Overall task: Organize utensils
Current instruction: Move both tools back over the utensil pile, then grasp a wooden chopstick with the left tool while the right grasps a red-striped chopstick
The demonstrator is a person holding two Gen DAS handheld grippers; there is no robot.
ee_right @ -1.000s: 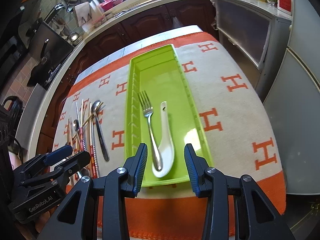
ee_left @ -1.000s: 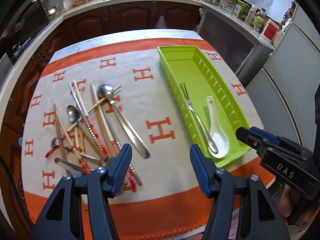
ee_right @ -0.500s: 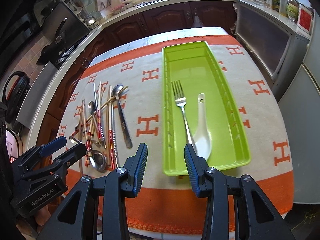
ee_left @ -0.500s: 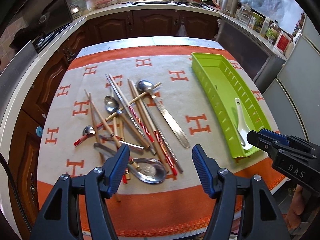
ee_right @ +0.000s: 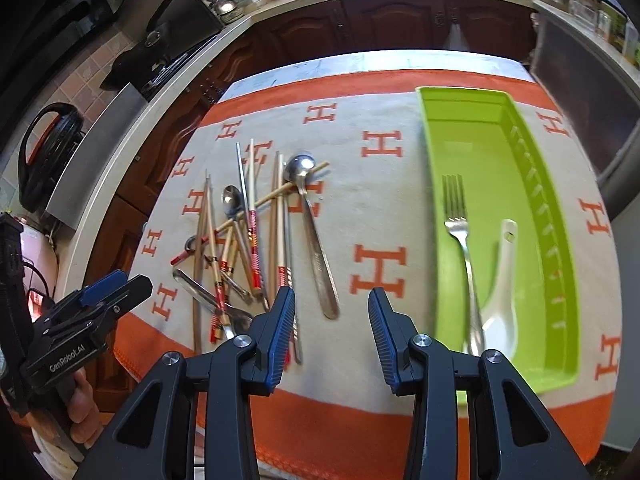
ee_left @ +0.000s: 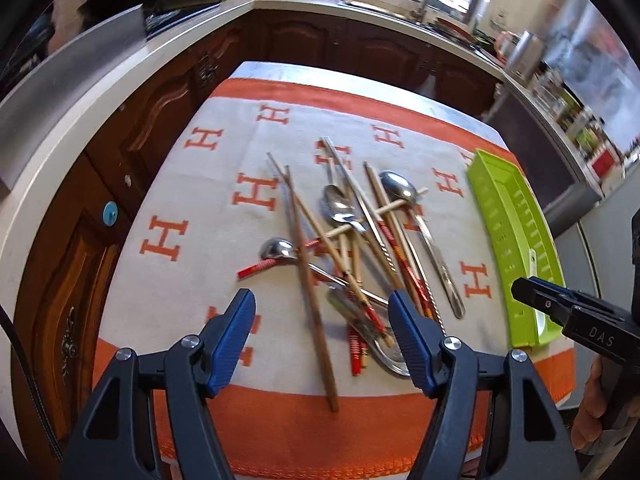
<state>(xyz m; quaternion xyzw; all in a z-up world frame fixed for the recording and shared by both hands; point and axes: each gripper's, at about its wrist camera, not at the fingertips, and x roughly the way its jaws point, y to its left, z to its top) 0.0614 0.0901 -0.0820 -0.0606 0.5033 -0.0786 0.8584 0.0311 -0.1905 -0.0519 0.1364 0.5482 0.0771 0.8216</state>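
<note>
Dark wooden kitchen cabinets and a pale countertop are seen around a table covered by a cream cloth with orange H marks and an orange border. On the cloth's left part a tangled pile of utensils is laid: wooden chopsticks, red-banded chopsticks, several metal spoons and a long-handled spoon at the pile's right edge, all crossing over one another. One long brown chopstick is stretched out of the pile toward the near orange border. To the right of the pile, well apart from it, a lime-green tray is set lengthwise on the cloth; inside it a metal fork and a white ceramic spoon are lain side by side, their near ends hidden behind the right gripper's frame.

The left gripper is held above the near end of the pile, its jaws spread wide and just having been opening further, with nothing pressed between the pads; chopstick ends and a spoon bowl are seen in the gap below. The right gripper is held over bare cloth between the pile and the tray, jaws parted and empty. A hand is seen on each gripper's handle at the picture edges. A black kettle is stood on the counter at far left.
</note>
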